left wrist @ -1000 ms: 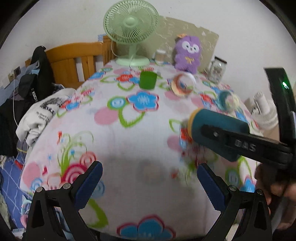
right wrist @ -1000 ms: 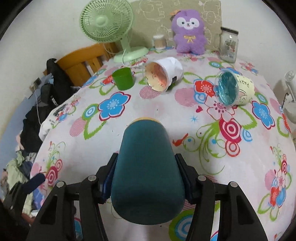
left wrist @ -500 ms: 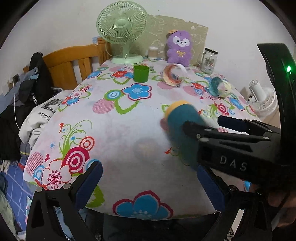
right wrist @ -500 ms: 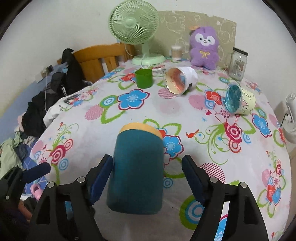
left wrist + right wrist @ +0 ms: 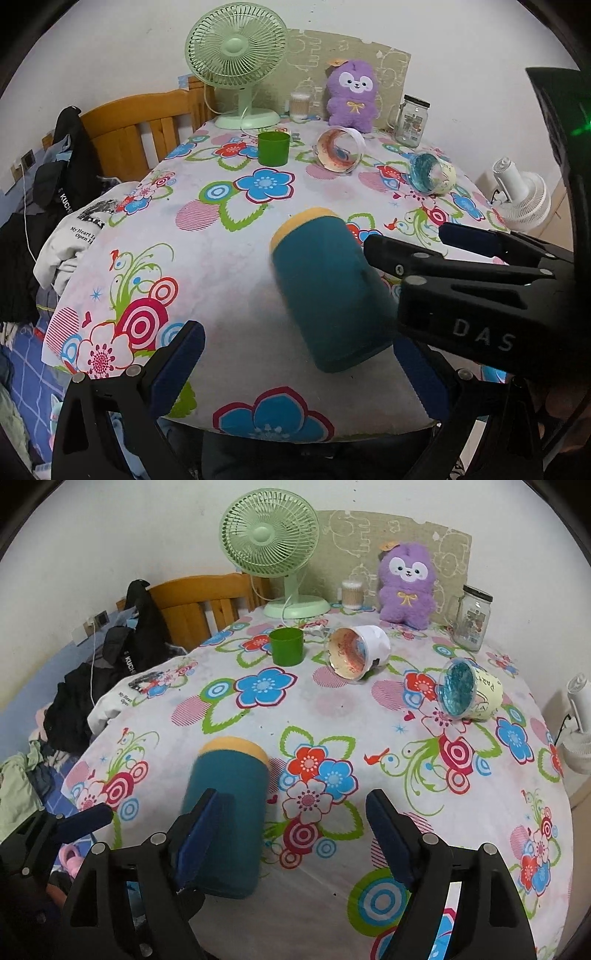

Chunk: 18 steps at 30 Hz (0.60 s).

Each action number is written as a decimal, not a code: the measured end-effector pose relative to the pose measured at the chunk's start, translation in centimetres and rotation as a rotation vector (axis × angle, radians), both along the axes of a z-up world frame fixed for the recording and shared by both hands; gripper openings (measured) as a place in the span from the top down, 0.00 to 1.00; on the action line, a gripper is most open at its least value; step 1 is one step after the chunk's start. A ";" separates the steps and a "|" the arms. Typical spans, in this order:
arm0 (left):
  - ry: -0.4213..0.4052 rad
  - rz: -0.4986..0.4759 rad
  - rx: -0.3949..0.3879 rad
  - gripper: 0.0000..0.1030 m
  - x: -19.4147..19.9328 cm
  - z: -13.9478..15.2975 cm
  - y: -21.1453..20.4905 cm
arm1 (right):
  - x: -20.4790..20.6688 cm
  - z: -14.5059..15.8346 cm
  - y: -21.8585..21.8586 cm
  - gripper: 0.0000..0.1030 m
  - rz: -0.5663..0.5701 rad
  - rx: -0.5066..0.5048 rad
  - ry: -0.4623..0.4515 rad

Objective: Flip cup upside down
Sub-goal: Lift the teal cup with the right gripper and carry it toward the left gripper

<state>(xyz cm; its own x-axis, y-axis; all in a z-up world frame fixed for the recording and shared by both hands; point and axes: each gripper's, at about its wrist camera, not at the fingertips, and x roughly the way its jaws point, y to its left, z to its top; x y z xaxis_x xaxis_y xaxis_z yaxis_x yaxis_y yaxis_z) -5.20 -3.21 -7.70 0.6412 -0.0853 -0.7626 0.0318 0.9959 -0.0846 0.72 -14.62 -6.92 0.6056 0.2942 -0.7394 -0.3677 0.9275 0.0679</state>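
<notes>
While teal cup stands on worktop at lower left of right wrist frame, yellow end up, right gripper fingers spread wide, released; left pad overlaps cup, contact unclear. Judgement: flip looks done, grip freed so cup rests alone. Left gripper fingers apart, empty, low in own frame. Surface: floral cloth, soft-looking. Upper frame: green cup, two tipped tubs, fan, plush, jar.

Teal cylindrical cup with yellow end; white tablecloth patterned with red, blue, green flowers; far, pale-green fan, purple plush toy.
</notes>
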 end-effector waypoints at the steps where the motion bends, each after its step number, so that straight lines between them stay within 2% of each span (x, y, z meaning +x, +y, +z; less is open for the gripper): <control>1: 0.000 0.001 -0.001 0.00 0.1 0.0 0.0 | 0.0 0.1 0.1 0.20 0.007 0.002 -0.002; 9: -0.015 0.007 0.005 0.00 0.5 0.0 -0.2 | -0.3 0.6 0.4 0.20 0.036 0.006 -0.015; 18: -0.040 0.010 0.015 0.00 1.3 0.5 -2.2 | -0.3 1.1 -1.9 0.20 0.016 0.044 -0.022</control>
<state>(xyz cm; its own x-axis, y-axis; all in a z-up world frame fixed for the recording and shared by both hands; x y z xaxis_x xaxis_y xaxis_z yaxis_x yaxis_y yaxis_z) -3.89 -5.40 -7.19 0.6717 -0.0677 -0.7377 0.0250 0.9973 -0.0687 0.38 -16.57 -5.83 0.6163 0.3364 -0.7121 -0.3846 0.9176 0.1006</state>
